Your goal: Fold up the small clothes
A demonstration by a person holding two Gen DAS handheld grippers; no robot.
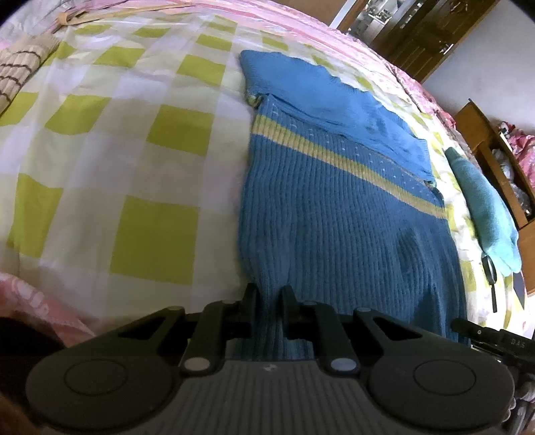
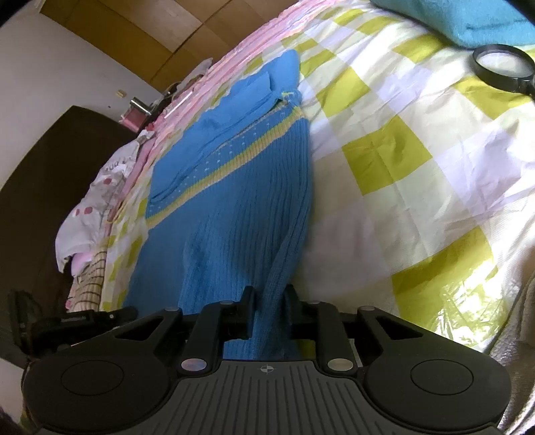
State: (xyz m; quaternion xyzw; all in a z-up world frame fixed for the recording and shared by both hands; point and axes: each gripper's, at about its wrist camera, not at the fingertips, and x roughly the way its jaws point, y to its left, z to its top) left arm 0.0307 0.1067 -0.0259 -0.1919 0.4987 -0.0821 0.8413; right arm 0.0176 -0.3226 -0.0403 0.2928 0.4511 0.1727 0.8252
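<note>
While the blue sweater [image 1: 334,207] lies flat on the bed's checked sheet [image 1: 133,140], both grippers pinch its near hem. Seen from the left wrist, the left gripper [image 1: 269,301] has its jaws closed on the knit at the hem's left corner — the ribbed fabric runs up between the two black fingers [image 1: 250,301]. Seen from the right wrist, the right gripper [image 2: 269,301] likewise has its jaws clamped on the hem, at the sweater's right edge, where a fold of the knit bunches up between the fingers.

A yellow stripe crosses the sweater's chest, and the upper part is folded down over it, with a sleeve end showing smooth blue cloth toward the far side.

To the sweater's right, apart from it, a teal towel [image 1: 485,207] rests on the sheet, and a black magnifying glass [image 2: 505,67] lies just beside the towel. A pink quilt [image 1: 301,20] borders the far edge of the bed — a wooden cabinet [image 1: 418,33] stands beyond.
</note>
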